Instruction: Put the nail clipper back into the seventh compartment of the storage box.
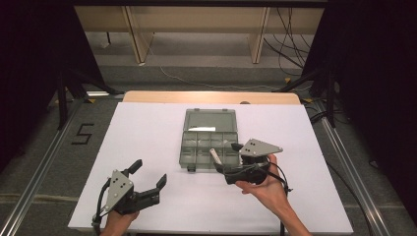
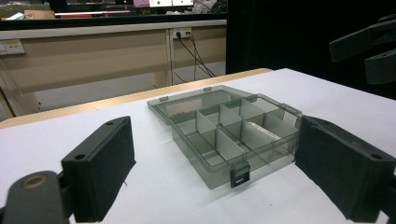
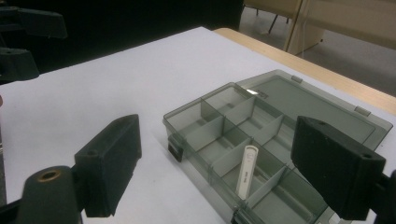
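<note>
An open smoky-grey compartment box (image 1: pixel 184 147) sits mid-table on the white sheet, its lid (image 1: pixel 210 120) folded flat behind it. A small white tube (image 1: pixel 215 156) lies tilted in one near-row compartment. My right gripper (image 1: pixel 227 157) is open at the box's near right corner, with its jaws either side of the tube's end of the box and apart from the tube. The right gripper view shows the tube (image 3: pixel 246 170) ahead between the spread jaws of the right gripper (image 3: pixel 224 168). My left gripper (image 1: pixel 148 173) is open and empty, well short of the box (image 2: pixel 196 163).
The white sheet (image 1: pixel 147 128) covers most of the table; a wooden edge (image 1: pixel 211 97) shows at the back. Metal rails (image 1: pixel 344 162) run along both sides, and a "5" mark (image 1: pixel 81 133) lies on the floor at left. Dark curtains stand on either side.
</note>
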`<state>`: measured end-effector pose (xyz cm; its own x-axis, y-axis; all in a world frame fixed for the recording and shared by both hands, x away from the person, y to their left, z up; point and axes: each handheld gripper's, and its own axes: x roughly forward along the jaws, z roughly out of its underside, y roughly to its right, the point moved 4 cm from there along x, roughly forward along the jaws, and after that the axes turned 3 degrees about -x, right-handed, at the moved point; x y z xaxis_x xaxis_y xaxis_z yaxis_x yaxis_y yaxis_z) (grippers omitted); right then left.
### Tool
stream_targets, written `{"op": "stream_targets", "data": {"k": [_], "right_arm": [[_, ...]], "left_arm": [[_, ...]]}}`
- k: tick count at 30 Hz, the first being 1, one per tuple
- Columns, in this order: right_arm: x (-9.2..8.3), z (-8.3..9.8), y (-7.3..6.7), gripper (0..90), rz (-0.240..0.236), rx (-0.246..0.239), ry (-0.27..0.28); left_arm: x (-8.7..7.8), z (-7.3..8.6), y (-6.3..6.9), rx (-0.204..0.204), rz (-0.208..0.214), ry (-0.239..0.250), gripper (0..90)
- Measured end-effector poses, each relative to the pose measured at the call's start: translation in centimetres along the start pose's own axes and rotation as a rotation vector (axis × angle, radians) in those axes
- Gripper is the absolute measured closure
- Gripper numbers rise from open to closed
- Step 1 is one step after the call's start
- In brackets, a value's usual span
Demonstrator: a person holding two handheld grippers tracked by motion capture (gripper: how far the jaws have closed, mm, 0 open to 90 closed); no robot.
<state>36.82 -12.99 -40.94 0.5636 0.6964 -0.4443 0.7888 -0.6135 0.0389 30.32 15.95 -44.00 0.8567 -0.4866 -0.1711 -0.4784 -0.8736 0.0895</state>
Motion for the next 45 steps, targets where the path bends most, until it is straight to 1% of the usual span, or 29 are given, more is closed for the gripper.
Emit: {"op": "stream_targets", "data": {"k": [1, 2, 3, 4, 6, 9, 10, 11, 12, 14, 17, 20, 21, 25, 26, 27, 28, 30, 32, 33, 34, 35, 38, 40, 41, 42, 43, 44, 45], "right_arm": [[0.0, 0.0, 0.1, 17.3, 0.009, -0.012, 0.007], [-0.1, 0.0, 0.0, 17.3, 0.005, -0.004, 0.003], [-0.1, 0.1, -0.1, 17.3, 0.008, -0.007, 0.021], [-0.1, 0.1, -0.1, 17.3, 0.008, -0.007, 0.021], [0.0, 0.3, -0.3, 17.3, 0.003, 0.007, 0.019], [-0.2, 0.5, -0.3, 17.3, 0.002, 0.013, 0.017], [-0.2, 0.6, -0.3, 17.3, 0.010, 0.017, 0.022], [-0.2, 0.6, -0.2, 17.3, 0.019, 0.008, 0.035], [-0.2, 0.7, -0.3, 17.3, 0.001, 0.022, 0.033], [-0.4, 0.9, -0.2, 17.3, 0.011, 0.026, 0.032], [-0.7, 1.1, -0.2, 17.3, 0.018, 0.031, 0.054], [-0.9, 1.2, -0.2, 17.2, 0.016, 0.026, 0.065], [-1.1, 1.3, -0.2, 17.4, 0.025, 0.030, 0.077], [-1.4, 1.6, -0.2, 17.6, 0.019, 0.033, 0.079], [-1.6, 1.7, -0.1, 17.5, 0.026, 0.026, 0.078], [-1.6, 1.8, -0.2, 17.5, 0.024, 0.032, 0.089], [-1.8, 2.0, -0.2, 17.5, 0.020, 0.034, 0.071], [-1.8, 2.2, -0.3, 17.4, 0.027, 0.037, 0.083], [-2.1, 2.5, -0.3, 17.4, 0.030, 0.028, 0.080], [-2.2, 2.5, -0.2, 17.4, 0.041, 0.020, 0.087], [-2.2, 2.6, -0.3, 17.4, 0.031, 0.033, 0.090], [-2.4, 2.7, -0.4, 17.4, 0.028, 0.036, 0.083], [-2.8, 2.9, -0.4, 17.4, 0.035, 0.041, 0.095], [-3.1, 3.1, -0.3, 17.4, 0.043, 0.041, 0.092], [-3.2, 3.2, -0.3, 17.4, 0.051, 0.043, 0.097], [-3.1, 3.3, -0.4, 17.4, 0.044, 0.050, 0.116], [-3.4, 3.4, -0.2, 17.4, 0.058, 0.035, 0.105], [-3.5, 3.6, -0.3, 17.3, 0.051, 0.049, 0.101], [-3.6, 3.7, -0.3, 17.3, 0.051, 0.052, 0.101]], "left_arm": [[0.0, 0.0, 0.0, 0.000, -0.001, 0.000, 11.6], [0.0, 0.0, 0.0, -0.001, -0.001, 0.000, 11.6], [0.0, 0.0, 0.0, 0.000, -0.002, 0.000, 11.6], [0.0, 0.0, 0.0, 0.000, -0.002, 0.000, 11.6], [0.0, 0.0, 0.0, 0.001, -0.001, 0.000, 11.7], [0.0, 0.0, 0.0, 0.000, -0.002, 0.001, 11.7], [0.0, 0.0, 0.0, 0.000, -0.002, 0.001, 11.7], [0.0, 0.0, 0.0, 0.000, -0.002, 0.000, 11.6], [0.0, 0.0, 0.0, 0.000, -0.002, 0.001, 11.6], [0.0, 0.0, 0.0, 0.000, -0.002, 0.001, 11.6], [0.0, 0.0, 0.0, 0.000, -0.002, 0.001, 11.7], [0.0, 0.0, 0.0, 0.002, -0.002, 0.001, 11.7], [0.0, 0.0, 0.0, 0.001, -0.002, 0.001, 11.6], [0.0, 0.0, 0.0, 0.003, -0.001, 0.000, 11.7], [0.0, 0.0, 0.0, 0.003, -0.001, 0.000, 11.7], [0.0, 0.0, 0.1, 0.001, -0.001, 0.000, 11.7], [0.0, 0.0, 0.0, 0.003, -0.001, 0.000, 11.7], [0.0, 0.0, 0.0, 0.003, -0.001, 0.000, 11.7], [0.0, 0.0, 0.1, 0.002, -0.001, 0.000, 11.7], [0.0, 0.0, 0.1, 0.003, -0.001, -0.001, 11.7], [0.0, 0.0, 0.1, 0.002, 0.000, -0.001, 11.6], [0.0, 0.0, 0.1, 0.002, -0.001, -0.001, 11.6], [0.0, 0.0, 0.1, 0.003, -0.002, -0.002, 11.7], [0.0, 0.0, 0.1, 0.003, -0.003, -0.001, 11.7], [0.0, 0.0, 0.1, 0.003, -0.003, -0.001, 11.7], [0.1, 0.0, 0.1, 0.001, -0.001, 0.004, 11.7], [0.1, 0.0, 0.1, 0.002, -0.001, 0.005, 11.6], [0.1, 0.0, 0.1, 0.001, -0.001, 0.005, 11.6], [0.1, 0.1, 0.1, 0.000, 0.000, 0.005, 11.7]]}}
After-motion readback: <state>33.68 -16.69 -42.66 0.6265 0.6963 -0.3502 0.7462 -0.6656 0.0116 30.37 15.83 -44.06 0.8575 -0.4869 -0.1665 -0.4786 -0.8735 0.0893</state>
